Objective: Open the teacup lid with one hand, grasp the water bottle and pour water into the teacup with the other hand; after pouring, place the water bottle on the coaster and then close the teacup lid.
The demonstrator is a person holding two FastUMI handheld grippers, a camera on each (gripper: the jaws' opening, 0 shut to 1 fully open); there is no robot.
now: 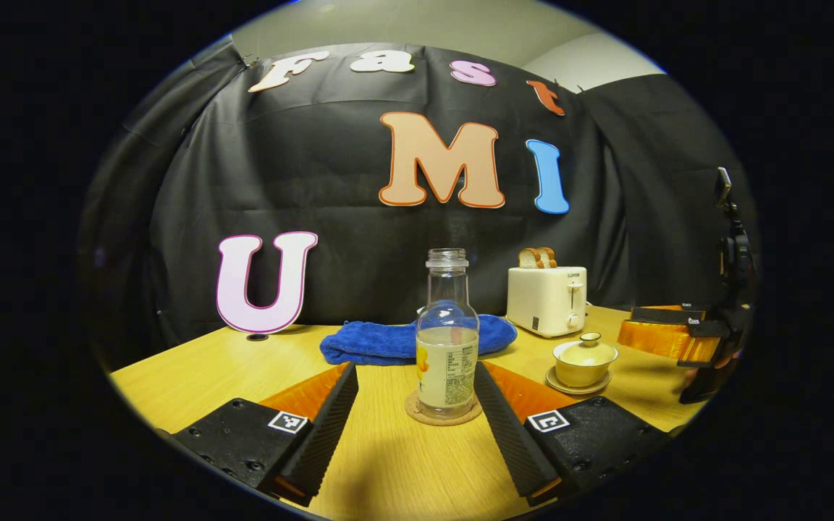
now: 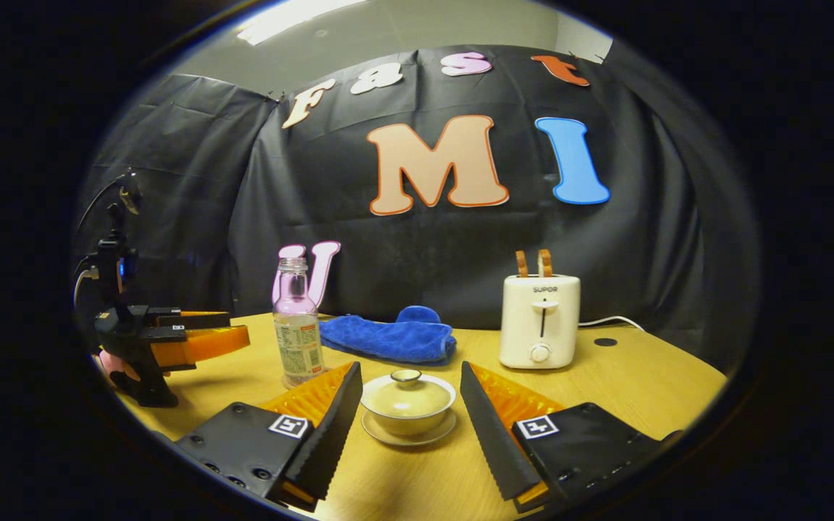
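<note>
Wooden counter (image 1: 192, 369) lies bare ahead. Your left gripper (image 1: 413, 423), jaws spread, flanks the water bottle (image 1: 447, 340) on its coaster (image 1: 443, 416), untouched. Your right gripper (image 2: 406, 423), jaws spread, frames the lidded teacup (image 2: 407, 402); toaster (image 2: 540, 320) behind.

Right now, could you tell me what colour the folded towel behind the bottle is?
The towel is bright blue, best seen in the left gripper view.

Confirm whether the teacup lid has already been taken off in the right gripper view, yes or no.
No, the lid sits on the teacup, between the open fingers of the right gripper, which do not touch it.
</note>
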